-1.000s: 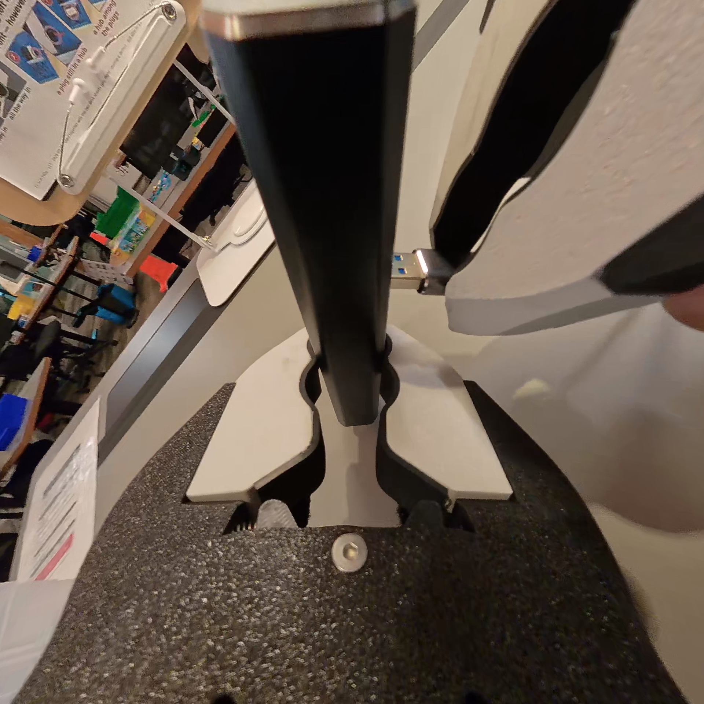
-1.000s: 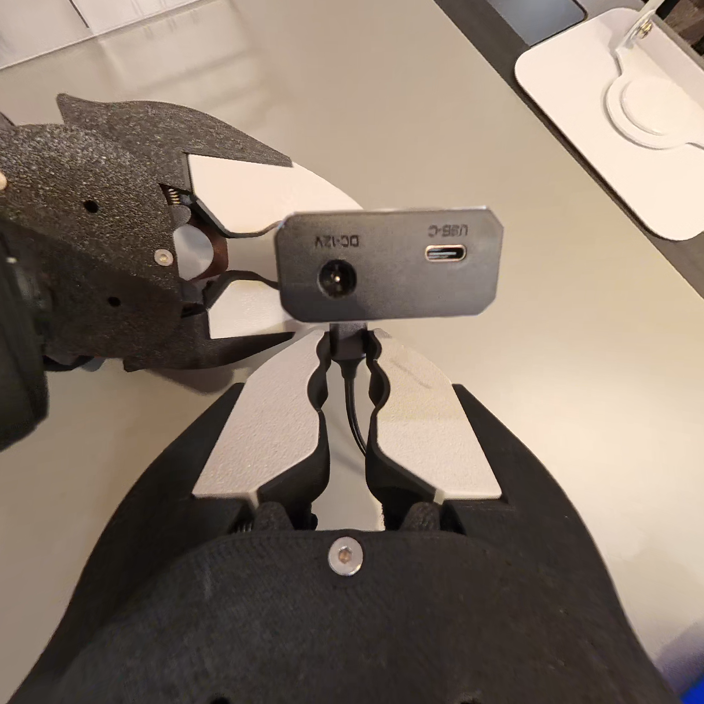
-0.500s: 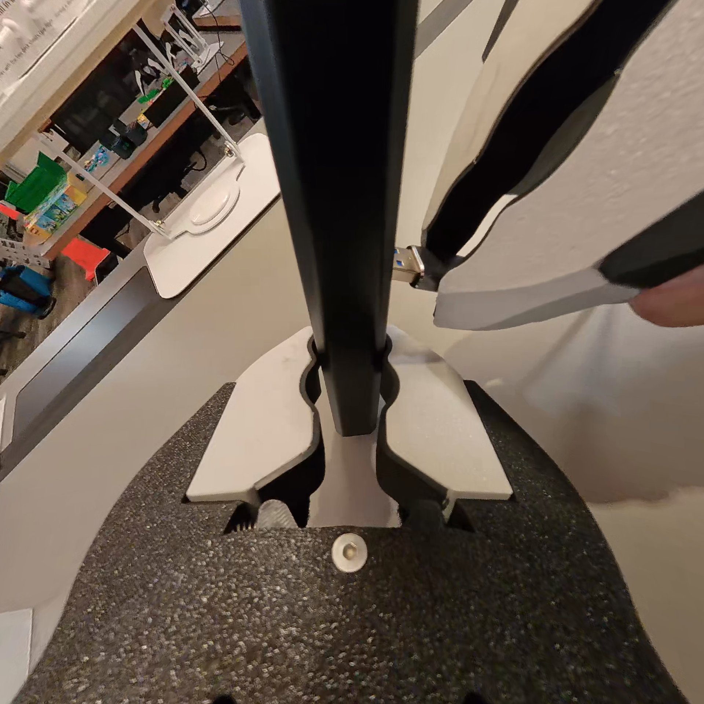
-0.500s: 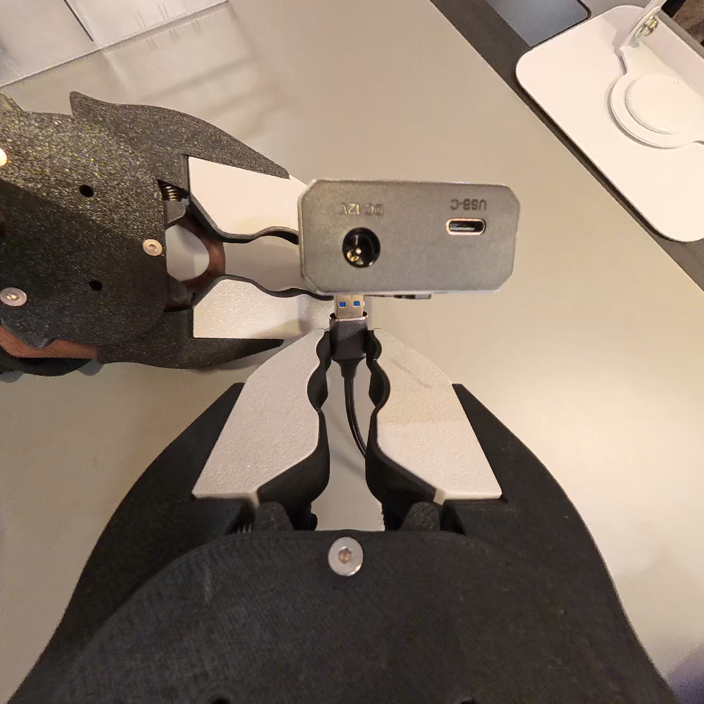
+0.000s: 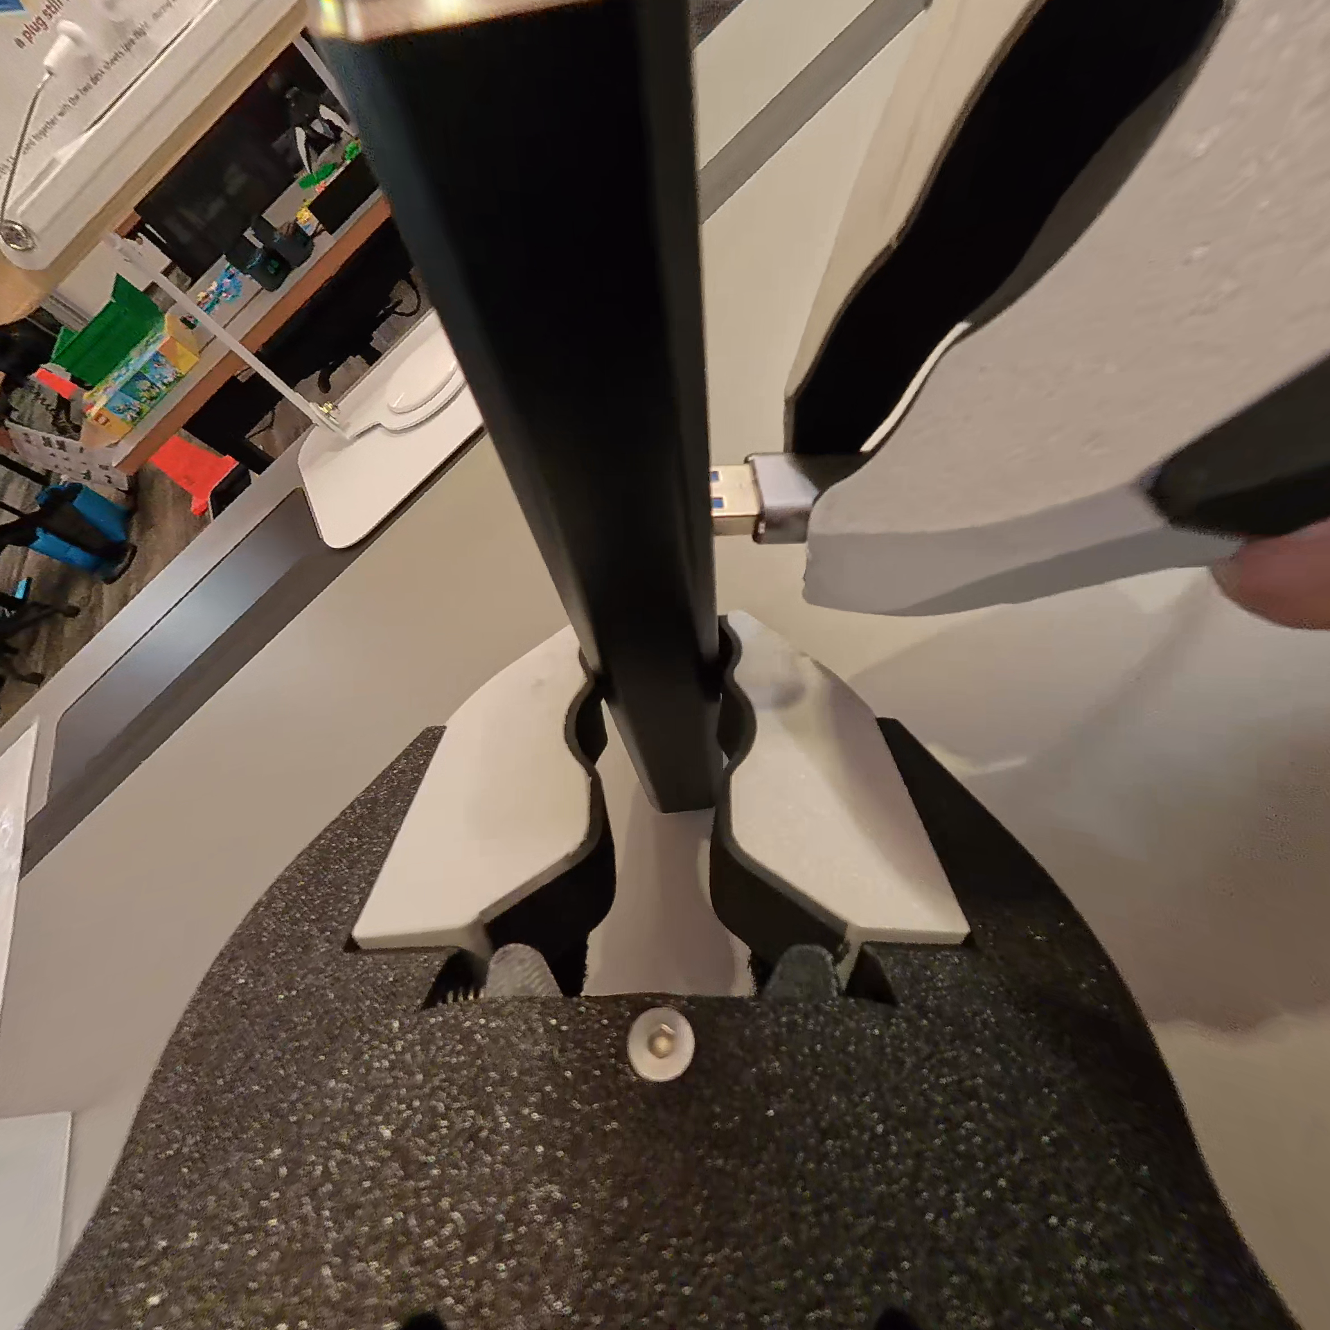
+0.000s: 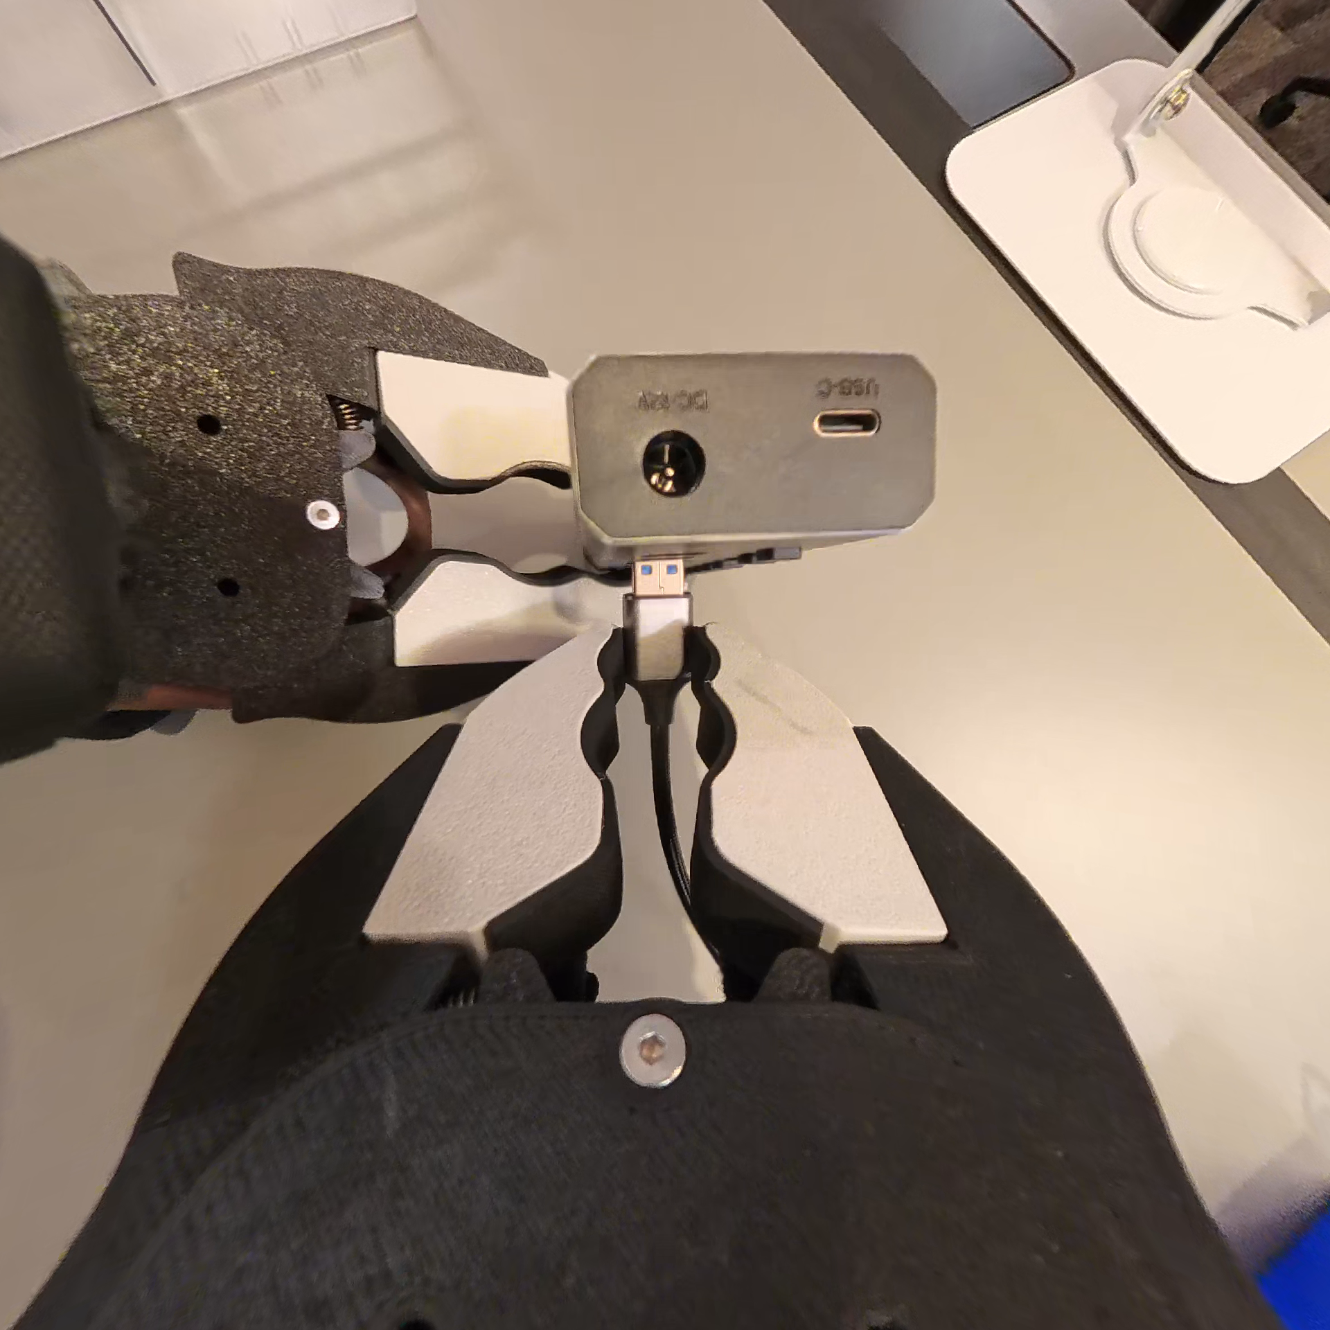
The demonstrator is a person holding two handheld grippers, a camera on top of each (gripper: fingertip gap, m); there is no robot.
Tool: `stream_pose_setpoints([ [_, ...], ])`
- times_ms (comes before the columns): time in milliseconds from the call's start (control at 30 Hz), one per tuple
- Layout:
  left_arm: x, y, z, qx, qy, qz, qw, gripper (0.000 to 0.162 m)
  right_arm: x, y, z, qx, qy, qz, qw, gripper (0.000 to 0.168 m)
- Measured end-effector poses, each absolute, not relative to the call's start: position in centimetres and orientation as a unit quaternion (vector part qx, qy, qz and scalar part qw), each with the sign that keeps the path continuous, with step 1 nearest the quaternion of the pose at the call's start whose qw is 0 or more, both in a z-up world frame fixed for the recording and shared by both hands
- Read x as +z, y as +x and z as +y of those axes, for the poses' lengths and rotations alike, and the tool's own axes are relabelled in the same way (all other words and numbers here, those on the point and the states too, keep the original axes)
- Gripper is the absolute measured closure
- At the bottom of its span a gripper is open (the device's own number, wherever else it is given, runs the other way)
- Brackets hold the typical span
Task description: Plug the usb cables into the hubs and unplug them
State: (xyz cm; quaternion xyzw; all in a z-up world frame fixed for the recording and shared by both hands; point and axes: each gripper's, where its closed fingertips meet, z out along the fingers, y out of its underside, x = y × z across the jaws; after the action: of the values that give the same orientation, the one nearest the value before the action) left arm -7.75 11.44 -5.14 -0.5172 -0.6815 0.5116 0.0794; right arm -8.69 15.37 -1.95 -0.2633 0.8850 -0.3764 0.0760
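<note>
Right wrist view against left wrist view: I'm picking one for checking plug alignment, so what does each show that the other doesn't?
Only the right wrist view shows the hub's end face with its round socket and small oval port, plus the black cable trailing between the right gripper's fingers.

Only the left wrist view shows the hub's long dark side running up from the left gripper, and the room beyond the table.

Both show the USB plug partly out of the hub, its metal tip exposed.
</note>
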Motion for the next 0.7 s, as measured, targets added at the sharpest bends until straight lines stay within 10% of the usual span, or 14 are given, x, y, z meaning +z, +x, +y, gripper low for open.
stream_pose_setpoints([
  [700,-3.7,-7.4,11.2,0.523,-0.501,-0.677,0.132,0.135,-0.2,-8.1,14.8,-0.469,-0.276,0.832,0.106,0.151],
])
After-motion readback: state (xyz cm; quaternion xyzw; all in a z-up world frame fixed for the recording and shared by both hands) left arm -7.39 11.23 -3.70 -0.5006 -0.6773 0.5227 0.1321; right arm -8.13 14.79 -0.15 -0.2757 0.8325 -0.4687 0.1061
